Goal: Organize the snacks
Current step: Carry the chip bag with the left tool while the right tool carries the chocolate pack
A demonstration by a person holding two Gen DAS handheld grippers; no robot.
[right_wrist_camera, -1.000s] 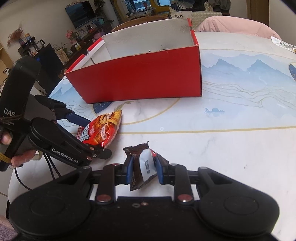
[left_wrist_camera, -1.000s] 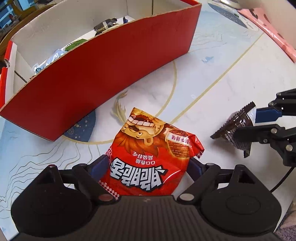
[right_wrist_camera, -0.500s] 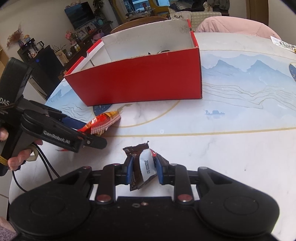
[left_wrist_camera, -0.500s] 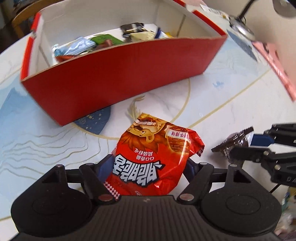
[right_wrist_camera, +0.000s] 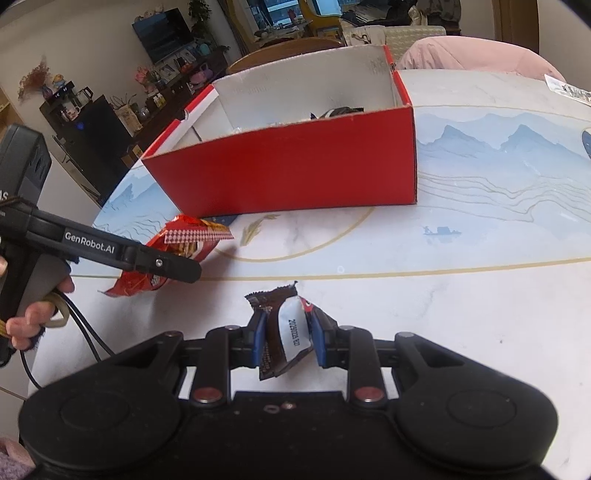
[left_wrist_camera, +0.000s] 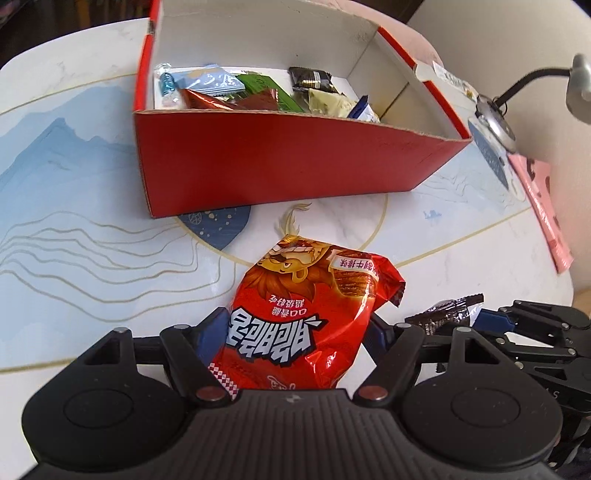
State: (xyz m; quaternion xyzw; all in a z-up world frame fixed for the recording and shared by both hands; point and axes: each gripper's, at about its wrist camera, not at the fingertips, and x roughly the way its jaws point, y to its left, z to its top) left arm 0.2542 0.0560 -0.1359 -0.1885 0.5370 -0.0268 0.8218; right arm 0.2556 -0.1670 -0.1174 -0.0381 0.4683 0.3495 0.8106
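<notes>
You held red bag (left_wrist_camera: 301,321) in left tongs (left_wrist_camera: 295,332), brown bar (right_wrist_camera: 286,332) clamped in right tongs (right_wrist_camera: 288,338). Carry step; next, lift both over box (left_wrist_camera: 295,158) wall.

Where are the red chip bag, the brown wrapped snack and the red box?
red chip bag (left_wrist_camera: 306,314), left wrist view, middle of its printed front.
brown wrapped snack (right_wrist_camera: 284,328), right wrist view, white date label.
red box (right_wrist_camera: 295,173), right wrist view, near outer wall.

home living room, television (right_wrist_camera: 162,35), armchair (right_wrist_camera: 476,55)
</notes>
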